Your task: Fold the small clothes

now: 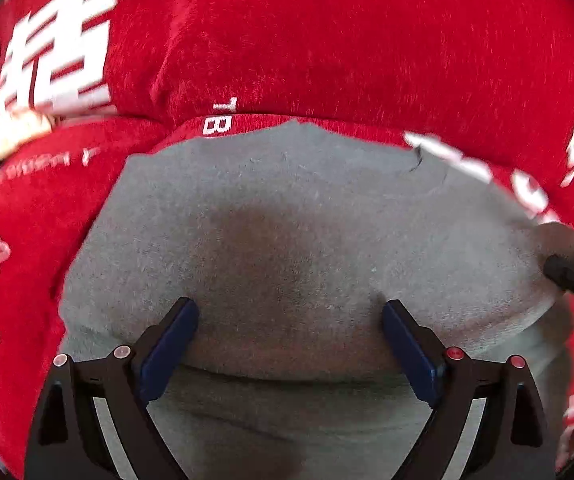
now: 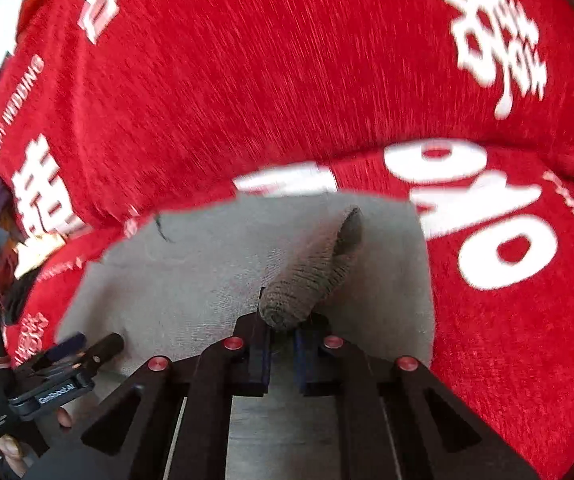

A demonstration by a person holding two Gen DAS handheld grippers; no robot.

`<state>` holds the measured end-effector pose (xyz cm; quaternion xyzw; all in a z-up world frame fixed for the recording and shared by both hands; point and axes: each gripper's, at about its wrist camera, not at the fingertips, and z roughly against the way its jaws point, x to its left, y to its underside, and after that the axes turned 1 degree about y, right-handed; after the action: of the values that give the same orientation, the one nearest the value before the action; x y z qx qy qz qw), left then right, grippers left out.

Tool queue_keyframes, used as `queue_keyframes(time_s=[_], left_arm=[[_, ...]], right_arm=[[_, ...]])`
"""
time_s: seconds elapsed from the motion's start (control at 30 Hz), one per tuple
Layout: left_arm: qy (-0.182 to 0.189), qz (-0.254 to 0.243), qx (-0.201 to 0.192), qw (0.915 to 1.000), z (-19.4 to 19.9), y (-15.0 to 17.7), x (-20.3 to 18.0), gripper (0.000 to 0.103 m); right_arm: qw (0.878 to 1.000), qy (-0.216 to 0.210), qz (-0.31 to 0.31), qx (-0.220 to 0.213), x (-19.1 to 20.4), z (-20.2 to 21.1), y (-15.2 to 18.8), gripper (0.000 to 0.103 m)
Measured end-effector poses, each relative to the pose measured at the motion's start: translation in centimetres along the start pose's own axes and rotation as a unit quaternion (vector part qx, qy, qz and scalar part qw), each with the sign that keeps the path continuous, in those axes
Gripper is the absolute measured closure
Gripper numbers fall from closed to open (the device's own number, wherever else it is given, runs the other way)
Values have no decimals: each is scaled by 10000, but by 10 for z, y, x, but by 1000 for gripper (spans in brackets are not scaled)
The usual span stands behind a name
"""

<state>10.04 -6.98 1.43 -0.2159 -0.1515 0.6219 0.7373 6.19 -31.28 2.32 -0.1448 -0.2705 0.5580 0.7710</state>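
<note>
One red cloth with white printed characters fills the background in both views, spreading ahead of and to both sides of the tongs; what lies beneath it cannot be told. On it lies one grey garment, directly under and ahead of the left tongs, whose blue-padded fingers stand wide apart with their tips on or just above the grey fabric, holding nothing.

Only the right wrist view shows the grip: the right tongs are closed together on a bunched, ribbed fold of the grey garment, which rises ahead of the fingertips as a rolled tube. That view also shows the left tongs low to the left of the right ones, over the garment's edge. In the left wrist view, the right tongs appear only as a dark tip at the far right edge, with grey fabric bunched at it.

Counted: one cloth, one garment, two tongs.
</note>
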Motion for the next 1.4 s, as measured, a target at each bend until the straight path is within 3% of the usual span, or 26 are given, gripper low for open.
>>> queue_keyframes(time_s=[0.03,0.1,0.17,0.23,0.3,0.4,0.5,0.53,0.63,0.73,0.8,0.83,0.9,0.97,1.07,1.1,1.13,1.17,1.2,1.27,1.4], left_arm=[[-63,-116,-44,9999,0,1,-3,7],[67,-108,74,9999,5,-2,1,8],[343,163,-33,9993,19,-6,17,8],[254,407,-271,9985,29,-13,33,7],[184,595,-141,9980,21,-18,44,7],[200,565,309,9977,-4,-17,43,7],[-163,269,141,9994,-13,-10,40,4],[-159,249,101,9995,-15,-6,46,0],[182,431,179,9987,-16,0,73,0],[148,382,230,9989,-8,1,88,0],[-5,479,170,9987,5,0,91,0],[39,570,69,9983,14,2,91,0],[481,673,20,9966,33,16,84,0],[749,433,127,9962,42,37,64,0],[460,-422,-23,9980,50,70,32,0],[373,-495,1,9981,47,76,31,0],[246,-489,107,9984,40,81,34,0],[186,-446,195,9986,32,83,41,0],[321,-350,32,9989,33,86,52,0],[207,-198,17,9996,34,86,71,0],[370,-47,47,9993,43,97,105,0]], right_arm=[[9998,55,-39,185,-5,-9,2,88],[9996,-131,-251,75,-13,0,4,78],[9987,30,-498,-142,-21,19,2,64],[9969,321,-489,-521,-19,39,3,60],[9967,445,-161,-656,-3,47,1,59],[9969,390,655,-202,42,26,2,54],[9929,370,1055,407,64,-11,8,51],[9920,453,1131,332,63,-16,9,51],[9937,634,915,146,41,-9,6,51],[9975,429,529,182,15,6,4,52],[9949,822,573,150,21,23,8,50],[9940,849,689,65,29,34,13,50],[9949,359,939,-12,50,53,33,44],[9903,62,1370,207,83,54,59,40],[9778,64,2030,506,117,43,100,40],[9728,189,2235,582,124,36,113,40],[9695,335,2396,387,127,36,123,38],[9691,370,2433,196,125,36,125,33],[9694,455,2406,188,121,36,126,31],[9786,446,1998,210,97,43,124,30],[9858,716,1511,126,40,64,128,30]])
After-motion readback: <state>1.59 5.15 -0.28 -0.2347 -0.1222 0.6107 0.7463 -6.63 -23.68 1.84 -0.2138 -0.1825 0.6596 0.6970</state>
